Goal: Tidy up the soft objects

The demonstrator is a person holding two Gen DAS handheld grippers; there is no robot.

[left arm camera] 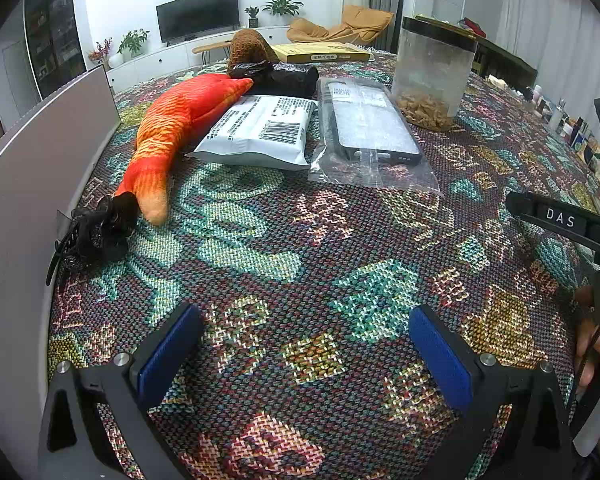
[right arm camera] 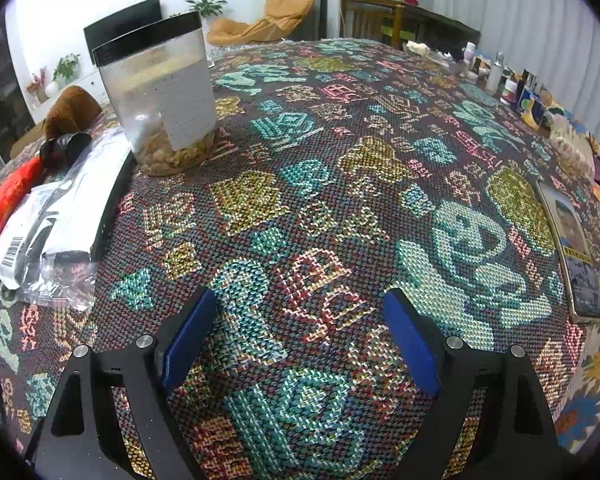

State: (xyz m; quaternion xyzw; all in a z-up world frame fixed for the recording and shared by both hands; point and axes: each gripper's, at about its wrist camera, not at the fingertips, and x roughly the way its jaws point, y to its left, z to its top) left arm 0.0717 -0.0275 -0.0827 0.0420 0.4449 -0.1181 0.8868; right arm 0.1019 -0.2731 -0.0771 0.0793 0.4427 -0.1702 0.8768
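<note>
bright, even room light | sharp centre — fisheye-warped, dark-vignetted edges

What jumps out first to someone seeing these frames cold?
The orange plush fish lies at the far left on the loud patterned tablecloth, beside a white mailer pouch. Further right stands a clear black-lidded jar. Both grippers hang open and empty: left, right.

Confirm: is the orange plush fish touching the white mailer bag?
Touching. In the left wrist view, the orange plush fish lies against the white mailer bag; the bag's left edge overlaps the fish's body, with no tablecloth visible between them.
</note>
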